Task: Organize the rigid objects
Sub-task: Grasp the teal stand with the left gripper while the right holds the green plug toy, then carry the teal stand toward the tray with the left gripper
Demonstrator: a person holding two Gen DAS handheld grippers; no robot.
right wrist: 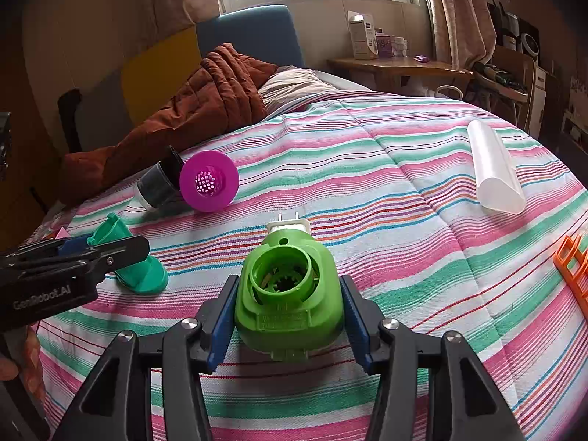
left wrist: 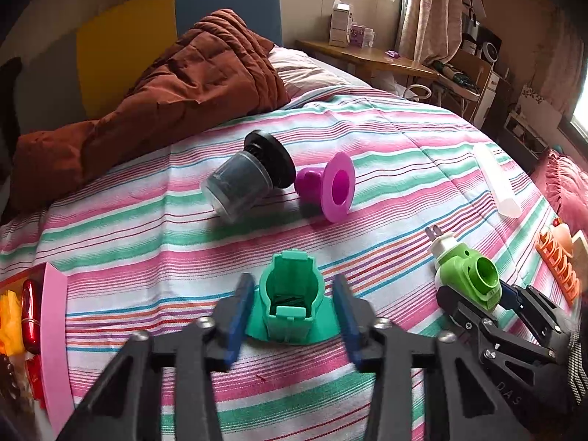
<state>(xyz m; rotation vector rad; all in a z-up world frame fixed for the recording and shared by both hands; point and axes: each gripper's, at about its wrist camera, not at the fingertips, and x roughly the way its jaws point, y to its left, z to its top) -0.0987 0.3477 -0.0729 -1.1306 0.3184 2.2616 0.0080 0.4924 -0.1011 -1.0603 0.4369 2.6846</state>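
Note:
A teal plastic holder (left wrist: 290,294) with a flared base rests on the striped bedspread (left wrist: 183,242). My left gripper (left wrist: 293,283) is shut on its body, one blue pad on each side. From the right wrist view the same holder (right wrist: 141,275) lies tilted under the left gripper (right wrist: 106,250). A bright green plug-in device (right wrist: 288,294) with a round socket and white prongs sits between the pads of my right gripper (right wrist: 288,281), which is shut on its sides. The left wrist view shows this device (left wrist: 466,275) and the right gripper (left wrist: 477,301) at the right.
Further up the bed lie a clear jar with a black lid (left wrist: 242,183), a magenta strainer cup (left wrist: 330,185) and a white translucent tube (right wrist: 494,169). An orange rack (left wrist: 558,268) is at the right edge, a pink-rimmed box (left wrist: 55,330) at the left. A brown quilt (left wrist: 165,84) is heaped behind.

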